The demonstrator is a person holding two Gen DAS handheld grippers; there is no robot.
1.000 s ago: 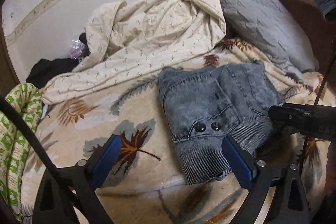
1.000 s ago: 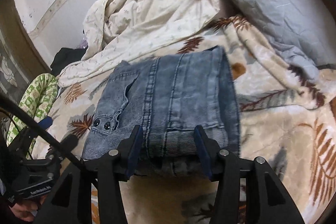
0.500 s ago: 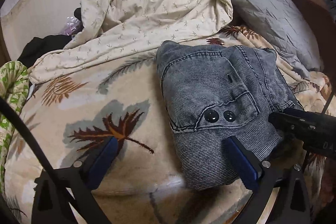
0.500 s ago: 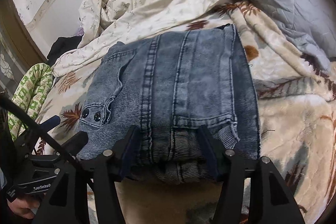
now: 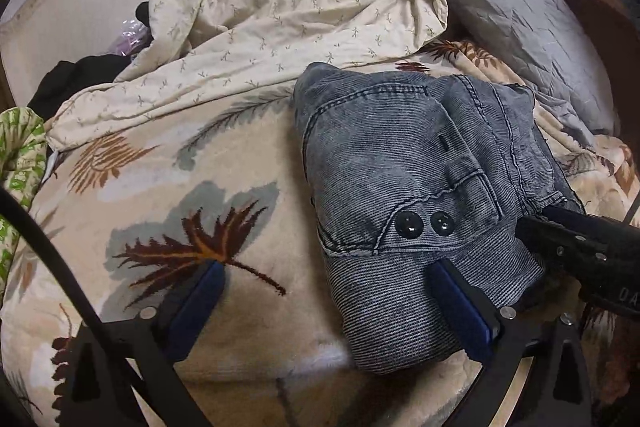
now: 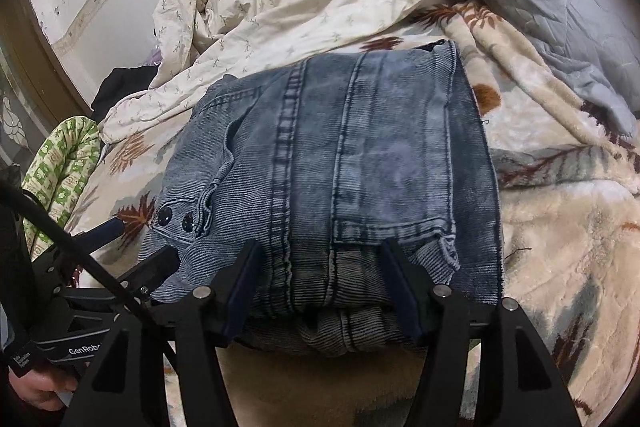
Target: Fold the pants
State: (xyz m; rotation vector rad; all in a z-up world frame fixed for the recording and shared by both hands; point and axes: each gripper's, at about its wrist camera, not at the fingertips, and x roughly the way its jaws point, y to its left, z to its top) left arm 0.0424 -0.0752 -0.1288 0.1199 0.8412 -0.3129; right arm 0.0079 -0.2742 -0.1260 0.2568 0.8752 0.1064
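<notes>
Right tongs (image 6: pixel 320 283) are opening, the near edge of the folded pants (image 6: pixel 360 155) between their pads. Left tongs (image 5: pixel 324 307) stand spread at the pants' left corner. Pants lie on the bed (image 5: pixel 160 211).

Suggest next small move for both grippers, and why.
Probably back both straight off. The jeans lie folded compact on the blanket; the right gripper is opening around the near edge, and the left gripper stands open, one finger over the waistband.

The bed (image 5: pixel 168 195) wore a leaf-patterned fleece blanket (image 6: pixel 560 235). On it lay folded grey-blue jeans (image 6: pixel 360 167), a crumpled cream sheet (image 5: pixel 288 27) and a grey quilted pillow (image 5: pixel 520 15).
</notes>
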